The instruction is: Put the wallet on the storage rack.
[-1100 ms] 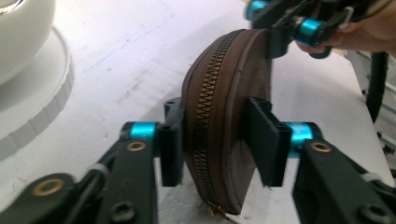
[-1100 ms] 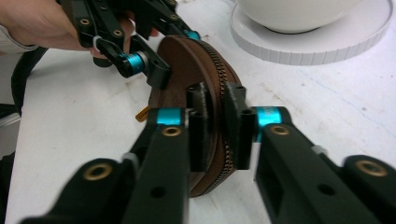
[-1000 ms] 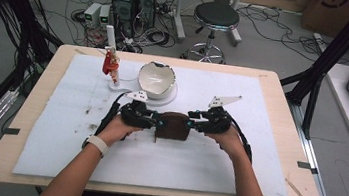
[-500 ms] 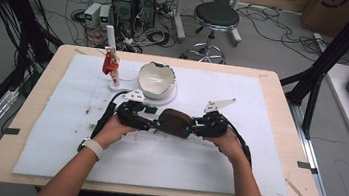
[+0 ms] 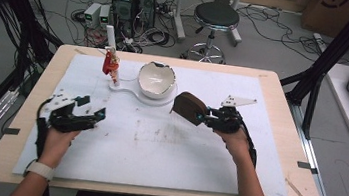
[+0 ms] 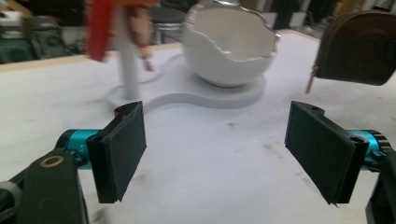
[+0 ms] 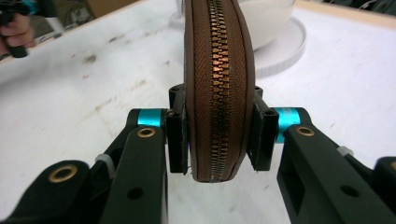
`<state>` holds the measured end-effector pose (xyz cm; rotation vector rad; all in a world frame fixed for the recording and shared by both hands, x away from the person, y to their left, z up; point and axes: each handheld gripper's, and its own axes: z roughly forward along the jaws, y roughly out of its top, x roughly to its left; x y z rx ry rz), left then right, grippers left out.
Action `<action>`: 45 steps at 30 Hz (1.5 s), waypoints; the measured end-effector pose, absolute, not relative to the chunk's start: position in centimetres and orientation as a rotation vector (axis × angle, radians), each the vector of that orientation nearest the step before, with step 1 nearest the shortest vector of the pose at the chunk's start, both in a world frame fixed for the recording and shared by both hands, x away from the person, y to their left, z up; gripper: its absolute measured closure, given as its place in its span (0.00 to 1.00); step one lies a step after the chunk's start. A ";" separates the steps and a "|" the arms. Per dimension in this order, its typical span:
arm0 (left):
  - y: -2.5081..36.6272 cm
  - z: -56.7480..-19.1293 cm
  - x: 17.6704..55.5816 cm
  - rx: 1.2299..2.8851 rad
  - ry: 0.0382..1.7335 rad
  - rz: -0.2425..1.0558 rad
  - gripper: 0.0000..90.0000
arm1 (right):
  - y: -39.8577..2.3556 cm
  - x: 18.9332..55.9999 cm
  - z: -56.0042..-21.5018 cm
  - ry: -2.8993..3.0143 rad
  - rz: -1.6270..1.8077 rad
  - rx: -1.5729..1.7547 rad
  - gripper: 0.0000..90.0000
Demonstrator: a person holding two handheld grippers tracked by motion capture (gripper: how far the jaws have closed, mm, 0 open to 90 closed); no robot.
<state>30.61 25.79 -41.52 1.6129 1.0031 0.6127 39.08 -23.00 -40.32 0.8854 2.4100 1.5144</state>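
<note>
1. Right gripper [image 5: 204, 117]: jaws clamped on the brown zip pouch [image 5: 187, 107], zipper edge upright between the pads, lifted off the white mat [image 5: 157, 141] just beside the eggshell-shaped bowl [image 5: 156, 79].
2. Left gripper [image 5: 91, 109]: jaws just opened wide, nothing between them, well apart from the pouch.
3. Step in hand, by judgement: carrying the pouch one-handed toward the bowl.
4. Next: lower over the bowl's rim, then release.

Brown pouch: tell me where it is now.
In the high view the brown pouch is right of centre, held off the table in the right gripper, just right of the white bowl.
</note>
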 end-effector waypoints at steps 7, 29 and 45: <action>29.3 -42.1 28.7 1.576 1.110 0.713 0.22 | -20.9 39.8 -37.6 2.391 1.501 0.808 0.74; 30.3 -43.8 29.1 1.486 1.177 0.609 0.22 | -11.5 47.0 -33.9 2.383 1.280 0.629 0.73; 30.6 -44.0 29.0 1.458 1.189 0.589 0.22 | -9.1 49.0 -35.8 2.361 1.196 0.622 0.60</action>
